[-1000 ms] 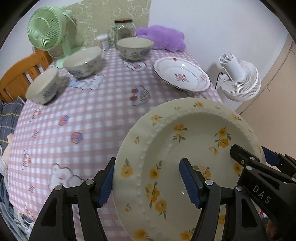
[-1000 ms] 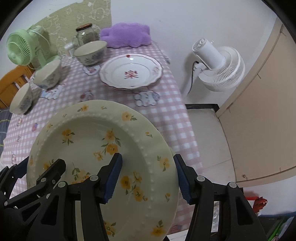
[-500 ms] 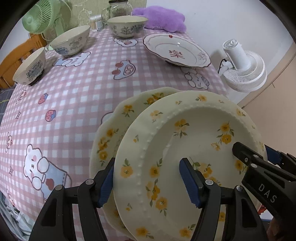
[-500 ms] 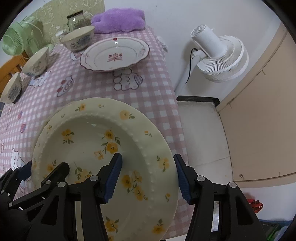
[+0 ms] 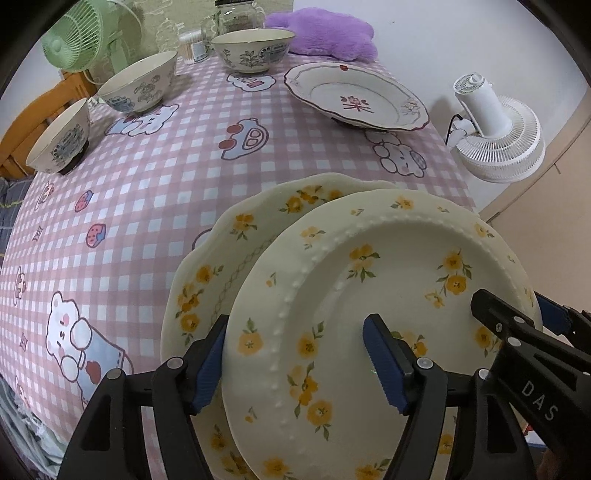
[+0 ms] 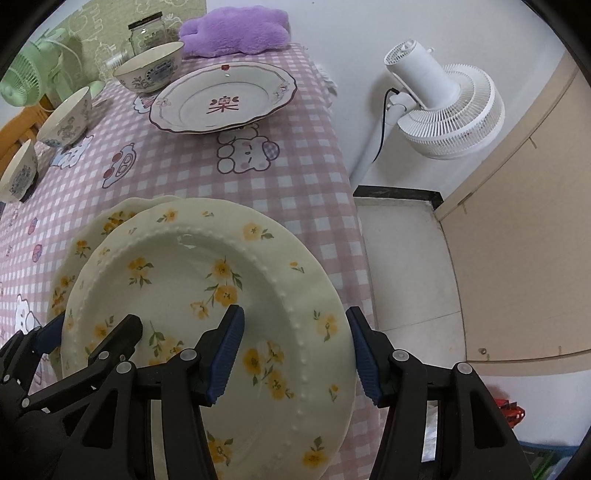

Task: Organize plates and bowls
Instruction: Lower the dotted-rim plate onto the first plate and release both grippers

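A cream plate with yellow flowers and a beaded rim [image 5: 369, 295] [image 6: 203, 277] sits slightly tilted over a scalloped plate with the same flowers [image 5: 229, 258] [image 6: 110, 221], which lies on the pink checked tablecloth [image 5: 147, 184]. My left gripper [image 5: 297, 362] straddles the top plate's left rim. Its jaws are opening and the pads no longer seem to squeeze. My right gripper [image 6: 295, 350] is shut on the right rim, one finger inside and one outside. Each gripper also shows at the edge of the other's view.
A white plate with a red character [image 5: 354, 99] lies at the far right of the table. Three patterned bowls [image 5: 251, 50] [image 5: 138, 86] [image 5: 59, 138] line the far left. Behind them are a jar [image 5: 236, 14], a purple plush [image 5: 325, 37] and a green fan [image 5: 74, 40]. A white fan [image 6: 450, 110] stands beside the table's right edge.
Both grippers came down with the beaded plate, and the scalloped plate came into view beneath it. The left gripper's inner finger now stands slightly wider.
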The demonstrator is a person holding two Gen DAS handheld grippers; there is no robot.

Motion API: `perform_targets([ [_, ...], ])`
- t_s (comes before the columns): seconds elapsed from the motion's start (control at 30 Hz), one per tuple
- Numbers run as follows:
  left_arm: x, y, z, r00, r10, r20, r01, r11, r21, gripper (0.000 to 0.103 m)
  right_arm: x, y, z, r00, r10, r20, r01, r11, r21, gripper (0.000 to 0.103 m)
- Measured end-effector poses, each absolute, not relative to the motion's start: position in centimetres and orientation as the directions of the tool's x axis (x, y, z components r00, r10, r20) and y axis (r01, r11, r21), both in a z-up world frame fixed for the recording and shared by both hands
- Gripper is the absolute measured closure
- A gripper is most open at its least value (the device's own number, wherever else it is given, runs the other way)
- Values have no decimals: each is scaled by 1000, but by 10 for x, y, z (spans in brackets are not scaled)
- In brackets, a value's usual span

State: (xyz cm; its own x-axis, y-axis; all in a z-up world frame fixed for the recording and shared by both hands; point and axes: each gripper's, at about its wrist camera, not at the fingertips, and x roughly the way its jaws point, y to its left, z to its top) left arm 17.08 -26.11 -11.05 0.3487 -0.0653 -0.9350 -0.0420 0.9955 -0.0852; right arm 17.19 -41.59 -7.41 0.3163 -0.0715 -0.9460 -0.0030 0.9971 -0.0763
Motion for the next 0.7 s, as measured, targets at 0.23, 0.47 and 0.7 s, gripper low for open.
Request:
perform_targets([
  [0.23,170,-263,-111,344,-67,-937,-32,996,-83,24,171,-418,-73,323,-76,-943,4,997,-79,46],
  [0.47,166,-268,-112,336,-7,-942,33,999,4,15,163,-415,-64,345,-105,-933,-20,993,-119,53],
  [0.7,162,-262,-109,335,1,-942,43,999,16,15,161,-409,-69,325,-92,-941,-34,994,-108,66],
])
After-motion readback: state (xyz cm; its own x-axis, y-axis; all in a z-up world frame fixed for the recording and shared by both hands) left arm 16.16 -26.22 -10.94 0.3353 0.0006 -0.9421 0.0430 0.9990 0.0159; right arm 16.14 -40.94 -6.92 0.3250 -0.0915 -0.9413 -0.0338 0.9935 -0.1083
